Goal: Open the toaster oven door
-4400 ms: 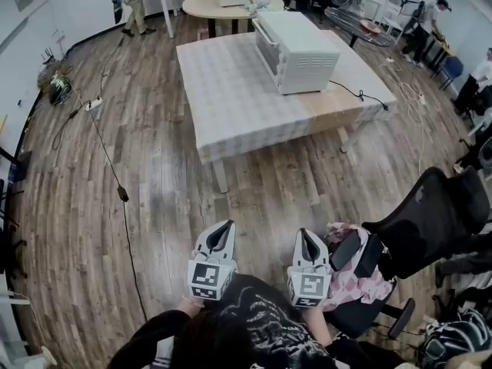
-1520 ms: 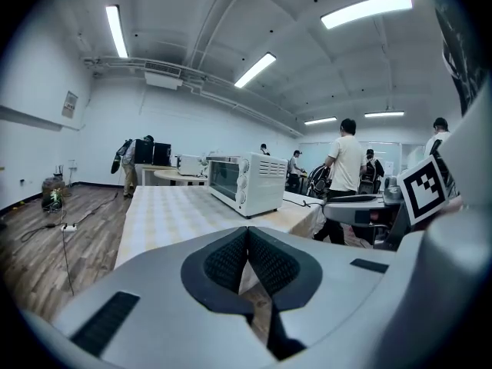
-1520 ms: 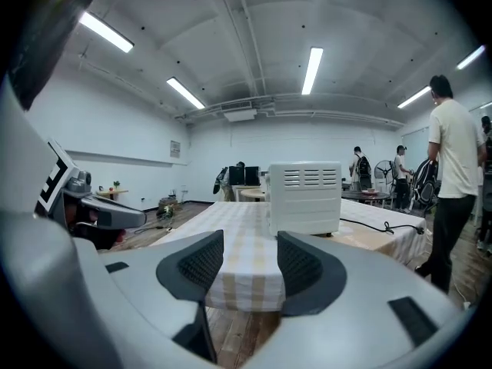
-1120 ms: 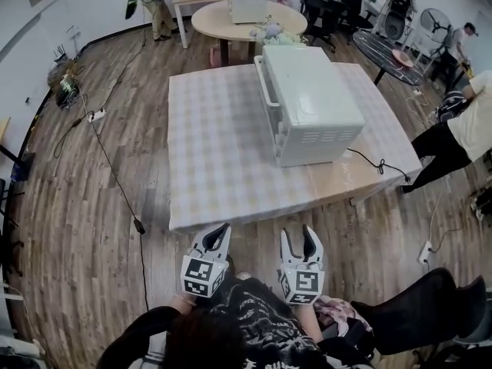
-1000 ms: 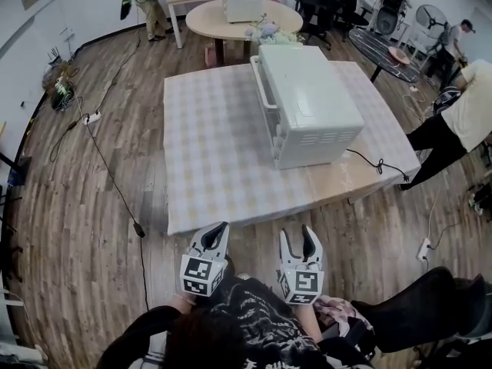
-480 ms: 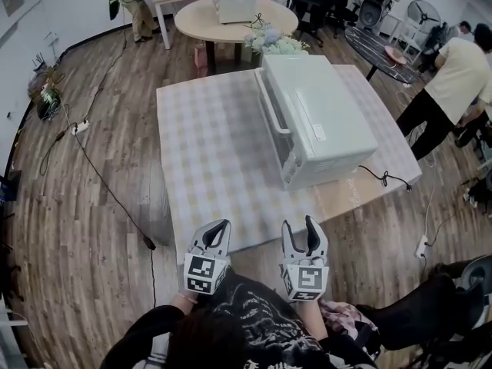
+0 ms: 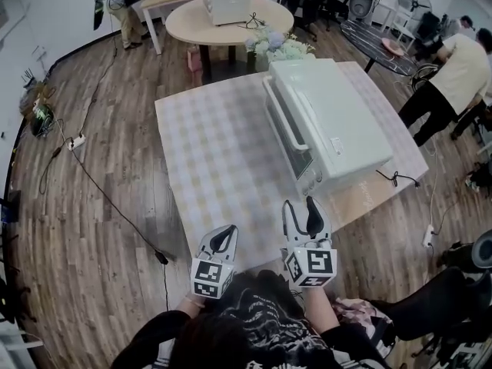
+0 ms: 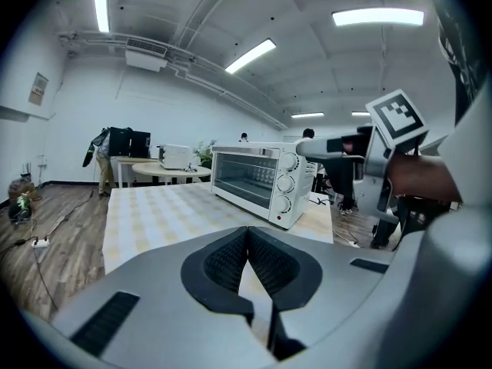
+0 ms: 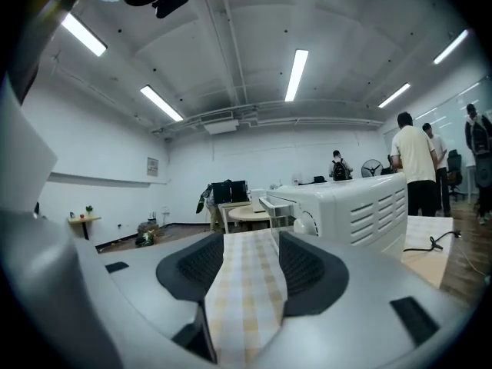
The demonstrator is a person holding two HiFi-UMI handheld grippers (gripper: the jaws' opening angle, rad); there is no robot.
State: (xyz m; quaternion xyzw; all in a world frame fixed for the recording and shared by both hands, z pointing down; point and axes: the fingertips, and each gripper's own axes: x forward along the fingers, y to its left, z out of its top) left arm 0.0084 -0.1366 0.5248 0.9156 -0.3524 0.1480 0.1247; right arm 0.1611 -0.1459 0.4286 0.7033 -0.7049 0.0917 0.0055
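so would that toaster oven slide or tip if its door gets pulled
Probably slides before it tips: the toaster oven is low, wide and boxy. It stands on a checked tablecloth, which may creep with it. Its bulky, metal-looking body suggests weight, so a gentle pull might not shift it.

The head camera looks steeply down from the near edge of the table, while cameras on the left gripper and right gripper look low across it, all sharing the oven toward one o'clock.
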